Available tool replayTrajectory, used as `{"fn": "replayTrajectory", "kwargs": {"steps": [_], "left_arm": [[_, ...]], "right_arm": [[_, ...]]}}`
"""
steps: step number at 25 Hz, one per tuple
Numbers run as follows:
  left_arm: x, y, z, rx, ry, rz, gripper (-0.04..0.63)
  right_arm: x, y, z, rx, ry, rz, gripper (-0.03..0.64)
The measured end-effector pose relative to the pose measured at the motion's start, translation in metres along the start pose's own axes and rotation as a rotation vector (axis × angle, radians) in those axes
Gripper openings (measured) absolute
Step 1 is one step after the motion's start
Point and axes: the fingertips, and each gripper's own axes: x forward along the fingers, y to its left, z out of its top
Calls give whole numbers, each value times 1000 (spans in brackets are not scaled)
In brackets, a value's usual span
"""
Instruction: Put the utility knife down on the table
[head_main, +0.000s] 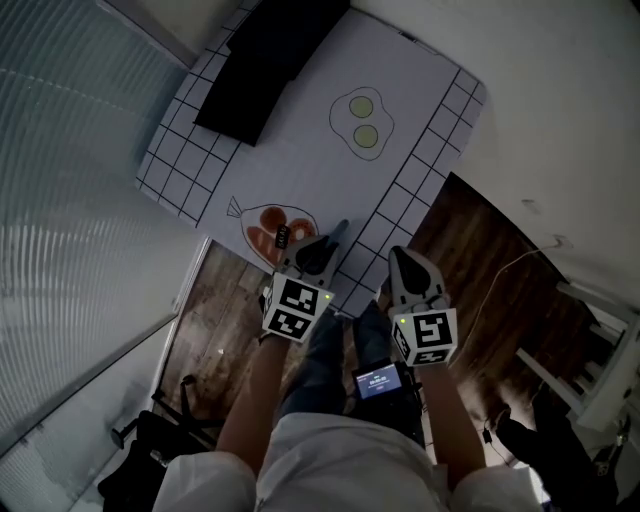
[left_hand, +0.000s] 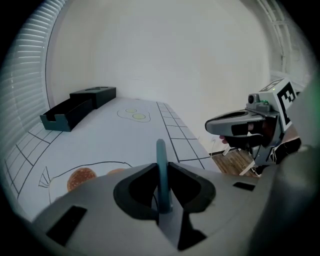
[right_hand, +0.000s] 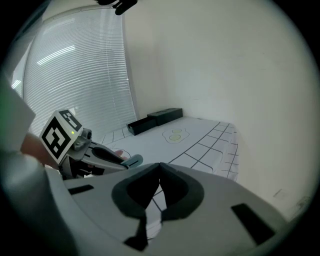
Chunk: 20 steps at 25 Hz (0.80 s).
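My left gripper hovers over the near edge of the white gridded table, shut on a teal utility knife. The knife stands on edge between the jaws and sticks out forward past them. Below it lies an orange drawing printed on the cloth. My right gripper hangs just off the table's near edge, over the floor, with its jaws shut on nothing. From the right gripper view the left gripper shows at the left, with the knife's tip pointing out of it.
A long black tray lies at the table's far left side. A fried-egg drawing marks the cloth's far middle. Window blinds run along the left. Wooden floor lies to the right, and the person's legs are below the grippers.
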Motion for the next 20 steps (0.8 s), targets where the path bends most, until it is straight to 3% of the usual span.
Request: {"fn": "replayTrajectory", "kwargs": {"steps": [15,20], "left_arm": [[0,13,1,7,-43,48,97],[-4,18,7,54,-65,126,98]], "right_arm": [[1,-5,2,4,7,5,8],[1,-6,1,2,9,3,8]]}}
